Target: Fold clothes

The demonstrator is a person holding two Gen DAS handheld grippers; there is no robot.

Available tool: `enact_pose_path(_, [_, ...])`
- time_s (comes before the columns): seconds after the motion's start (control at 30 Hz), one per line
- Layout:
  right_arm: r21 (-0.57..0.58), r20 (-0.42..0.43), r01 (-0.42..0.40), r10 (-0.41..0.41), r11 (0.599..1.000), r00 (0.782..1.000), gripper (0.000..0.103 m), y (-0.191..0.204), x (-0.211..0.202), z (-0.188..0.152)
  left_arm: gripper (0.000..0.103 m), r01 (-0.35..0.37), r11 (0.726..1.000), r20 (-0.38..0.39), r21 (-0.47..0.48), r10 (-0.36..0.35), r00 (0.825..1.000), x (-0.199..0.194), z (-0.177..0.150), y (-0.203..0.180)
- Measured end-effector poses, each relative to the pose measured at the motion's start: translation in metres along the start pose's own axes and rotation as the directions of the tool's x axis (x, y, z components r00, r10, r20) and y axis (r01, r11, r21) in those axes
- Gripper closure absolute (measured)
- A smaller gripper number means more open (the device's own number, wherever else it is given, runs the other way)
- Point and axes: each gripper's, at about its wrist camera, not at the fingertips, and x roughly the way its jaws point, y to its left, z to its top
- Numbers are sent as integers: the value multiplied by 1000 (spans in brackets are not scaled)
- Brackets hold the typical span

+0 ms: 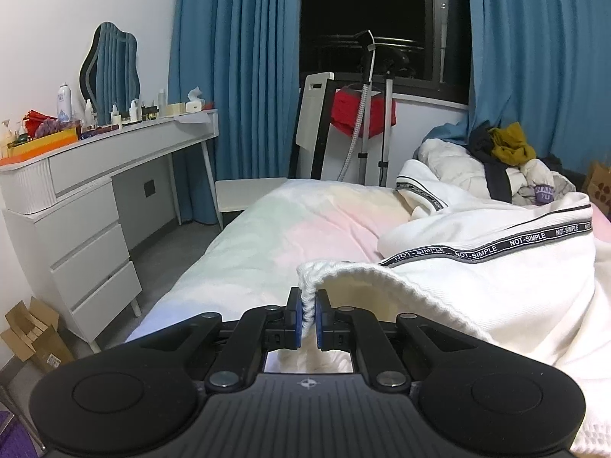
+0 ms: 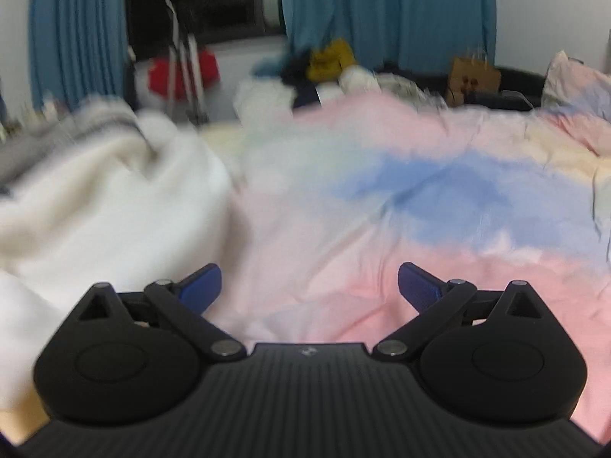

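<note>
Your left gripper [image 1: 307, 311] is clamped on the ribbed hem of the white sweatshirt [image 1: 496, 278], the knit edge pinched upright between the two blue pads [image 1: 293, 315]. From that pinch the hem arches up and away to the right, and the rest of the garment lies heaped on the right side of the bed [image 1: 267, 236], with its black "NOT-SIMPLE" tape [image 1: 492, 248] running across the far folds. The pastel bedcover is bare to the left of the gripper.

Your right gripper [image 2: 309, 286] is released, jaws spread wide, holding nothing, hovering over the pink and blue cover [image 2: 382, 206]. This view is blurred; the sweatshirt [image 2: 107, 206] shows as a white mound to the left of the gripper, just beside its left finger, though you cannot tell whether they touch. A pile of other clothes [image 2: 328, 65] sits at the far edge.
</note>
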Motion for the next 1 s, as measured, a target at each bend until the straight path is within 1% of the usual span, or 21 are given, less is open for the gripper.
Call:
enact_pose_path(0.1, [7,21,-132,131,991,991,1,20,-37,-1,96,-1,1000,4,13,1,1000,-2,0,-1])
enact_pose_path(0.17, [9,35,-218,218,976,975,2,33,-62,-2,96,-3,1000,2,16,3,1000,-2,0,-1])
enact_pose_path(0.23, [11,49,-303,302,953,952,2,46,-86,-3,96,-6,1000,-1,18,6,1000,-2,0,-1])
enact_pose_path(0.3, [1,-23,-343,343,939,939,2,68,-88,-22,96,-11,1000,-4,18,11,1000,-1,0,-2])
enact_pose_path(0.33, [-41,-42,-351,350,935,936,2,79,-89,-32,96,-14,1000,-7,22,14,1000,0,1,-3])
enact_pose_path(0.4, [-140,-72,-363,356,921,932,5,101,-91,-49,95,-18,999,-9,28,18,1000,2,0,-4])
enact_pose_path(0.47, [-154,-59,-332,327,930,943,8,108,-91,-58,95,-21,999,-10,37,21,1000,3,0,-5])
enact_pose_path(0.53, [-88,-46,-337,334,937,942,10,103,-90,-58,95,-23,999,-11,42,23,1000,4,-1,-5])
enact_pose_path(0.67, [-25,-29,-299,299,954,954,13,90,-87,-50,95,-21,999,-20,28,21,1000,7,-1,-1])
enact_pose_path(0.7, [-24,-48,-283,282,959,958,14,91,-82,-49,95,-20,999,-23,25,21,1000,7,-1,0])
enact_pose_path(0.73, [-25,-77,-269,266,963,961,18,90,-78,-51,94,-19,1000,-25,22,20,1000,8,-1,1])
enact_pose_path(0.77, [-37,-115,-256,251,966,961,19,93,-74,-53,94,-16,1000,-28,20,17,999,8,-1,1])
enact_pose_path(0.83, [-71,-197,-250,232,966,952,21,99,-66,-60,93,-11,1000,-34,15,11,999,8,-2,3])
enact_pose_path(0.87, [-64,-214,-245,227,967,950,27,99,-63,-63,93,-10,1000,-39,17,10,999,7,-3,2])
enact_pose_path(0.93, [-31,-180,-212,203,977,962,32,95,-62,-64,92,-8,999,-45,41,10,999,6,-6,0])
enact_pose_path(1.0, [8,-64,-187,187,982,980,32,87,-74,-55,86,-2,998,-43,69,5,999,4,-8,-3])
